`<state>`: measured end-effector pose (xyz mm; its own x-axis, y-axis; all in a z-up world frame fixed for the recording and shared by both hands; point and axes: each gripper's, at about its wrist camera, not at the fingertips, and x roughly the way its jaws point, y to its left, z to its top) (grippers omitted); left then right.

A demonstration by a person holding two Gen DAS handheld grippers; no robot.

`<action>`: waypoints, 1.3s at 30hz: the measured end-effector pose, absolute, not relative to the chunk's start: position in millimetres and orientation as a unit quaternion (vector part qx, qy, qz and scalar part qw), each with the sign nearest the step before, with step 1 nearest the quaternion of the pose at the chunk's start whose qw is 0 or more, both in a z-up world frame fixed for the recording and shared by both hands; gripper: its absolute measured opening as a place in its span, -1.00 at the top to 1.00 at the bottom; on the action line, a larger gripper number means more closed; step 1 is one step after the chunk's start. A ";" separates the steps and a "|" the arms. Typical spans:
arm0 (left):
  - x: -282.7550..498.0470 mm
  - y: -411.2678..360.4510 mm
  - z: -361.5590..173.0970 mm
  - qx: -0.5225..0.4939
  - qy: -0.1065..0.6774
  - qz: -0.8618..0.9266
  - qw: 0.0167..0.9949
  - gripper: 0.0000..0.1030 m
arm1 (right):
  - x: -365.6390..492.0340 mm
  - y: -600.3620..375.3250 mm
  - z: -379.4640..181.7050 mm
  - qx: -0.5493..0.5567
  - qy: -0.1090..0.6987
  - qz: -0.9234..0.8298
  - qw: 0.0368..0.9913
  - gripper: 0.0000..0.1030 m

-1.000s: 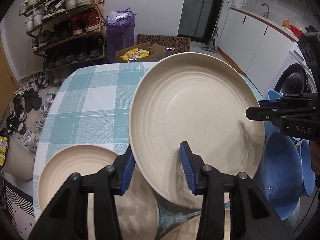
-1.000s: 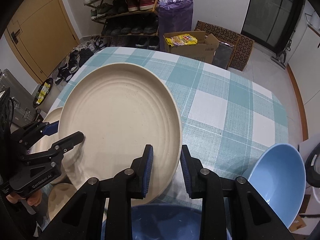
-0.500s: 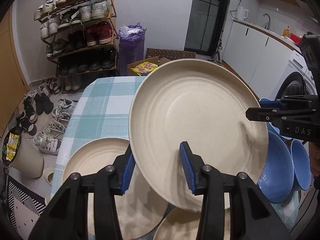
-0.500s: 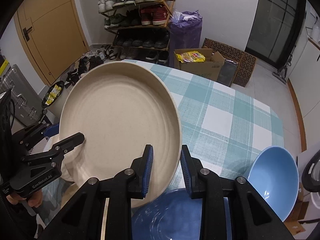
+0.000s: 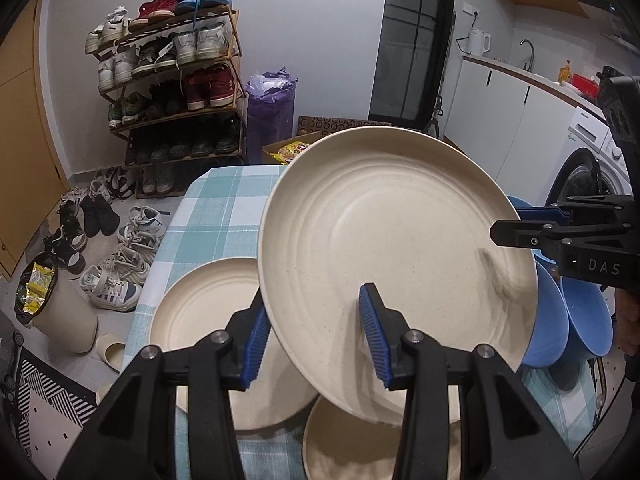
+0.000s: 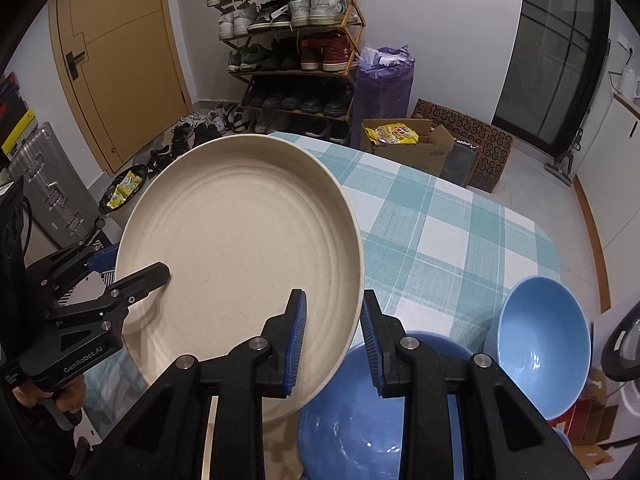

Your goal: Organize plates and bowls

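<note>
Checked tablecloth (image 5: 208,216) below, shoe rack (image 5: 172,80) behind: I've both grippers, left (image 5: 314,336) and right (image 6: 334,338), clamped on opposite rims of the cream plate (image 5: 384,248) (airborne, tilted), sharing its weight above two more plates (image 5: 204,304).

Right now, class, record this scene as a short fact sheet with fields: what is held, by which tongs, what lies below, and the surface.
Held item: large round speckled cream plate, lifted and tilted
Left tongs: gripping the plate's near rim
Right tongs: gripping the opposite rim
Below: two more cream plates on the table
Bowls: two glossy blue bowls, near the right tongs
Surface: teal-and-white checked tablecloth
</note>
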<state>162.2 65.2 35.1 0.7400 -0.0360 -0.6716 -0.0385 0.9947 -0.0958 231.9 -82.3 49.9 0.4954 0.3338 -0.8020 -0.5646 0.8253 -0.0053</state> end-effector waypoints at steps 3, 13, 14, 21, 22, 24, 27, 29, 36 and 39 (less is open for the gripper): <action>149.7 63.8 37.2 -0.050 0.357 0.000 0.933 0.18 | 218.4 -84.6 51.4 -0.136 0.424 0.263 0.856 0.46; 115.1 58.2 39.2 -0.041 0.342 0.000 0.939 0.18 | 174.8 -92.6 52.8 -0.136 0.412 0.264 0.861 0.46; 111.9 57.7 38.9 -0.040 0.341 0.001 0.939 0.18 | 171.9 -93.0 52.5 -0.135 0.412 0.265 0.862 0.46; 92.6 56.4 33.0 -0.035 0.342 0.000 0.939 0.18 | 146.2 -97.0 44.3 -0.134 0.411 0.266 0.861 0.46; 91.1 56.2 32.5 -0.035 0.343 0.001 0.939 0.18 | 141.9 -97.2 43.3 -0.133 0.411 0.266 0.862 0.46; 86.1 54.5 30.9 -0.031 0.342 0.001 0.939 0.18 | 138.0 -97.5 42.2 -0.130 0.411 0.266 0.862 0.46; 79.3 53.9 30.0 -0.031 0.340 0.002 0.940 0.18 | 127.4 -99.7 38.4 -0.128 0.412 0.268 0.861 0.46; 75.6 52.9 28.6 -0.032 0.339 0.003 0.940 0.18 | 122.5 -100.7 37.2 -0.127 0.412 0.268 0.862 0.46; 68.4 50.5 21.7 -0.032 0.344 -0.001 0.938 0.18 | 114.2 -103.2 33.4 -0.124 0.415 0.269 0.860 0.46; 66.7 49.7 19.0 -0.033 0.347 -0.002 0.937 0.18 | 110.3 -104.1 31.6 -0.123 0.416 0.270 0.860 0.46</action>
<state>66.8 49.7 19.0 0.7597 -0.0271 -0.6497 -0.0182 0.9979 -0.0629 110.3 -104.1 31.6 0.5092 0.3614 -0.7811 -0.5657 0.8245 0.0127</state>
